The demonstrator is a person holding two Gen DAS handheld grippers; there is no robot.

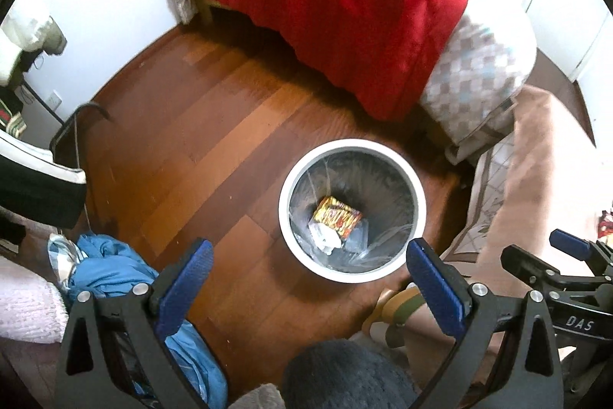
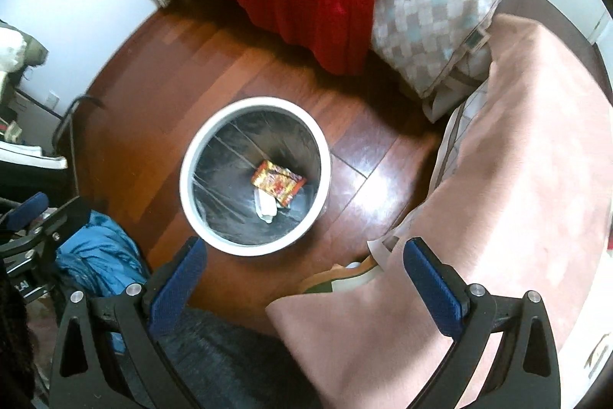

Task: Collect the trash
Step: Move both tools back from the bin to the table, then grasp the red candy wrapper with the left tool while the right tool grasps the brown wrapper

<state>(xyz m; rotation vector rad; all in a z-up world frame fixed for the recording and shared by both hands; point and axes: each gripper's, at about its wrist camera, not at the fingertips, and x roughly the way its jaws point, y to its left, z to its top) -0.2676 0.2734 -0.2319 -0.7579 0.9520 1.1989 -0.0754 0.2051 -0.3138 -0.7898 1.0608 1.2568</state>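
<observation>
Nearest the cameras, both tools hang empty above the floor: the left gripper [image 1: 308, 261] and the right gripper [image 2: 304, 261] each show blue pads spread wide, with nothing between them. Just below, a dark fuzzy cushion [image 1: 345, 370] and a crumpled blue cloth [image 1: 111, 271] lie at the near edge, a pink blanket [image 2: 498, 179] to the right. Beyond them the white-rimmed trash bin [image 1: 285, 217] stands upright on the wooden floor [image 1: 199, 156], lined with a clear bag; at its bottom lie a yellow-and-red snack wrapper [image 1: 337, 215] and some crumpled white paper [image 1: 323, 236] — the collected trash is already inside. Farther back, a red blanket [image 1: 345, 25] drapes over the bed. A small red item shows at the far right of the left wrist view, too small to identify. Judged from this, the step in hand is finding the next piece — sweep the floor and bedding edges slowly, keep the jaws wide, and approach thin wrappers low, pinching at a raised edge.
</observation>
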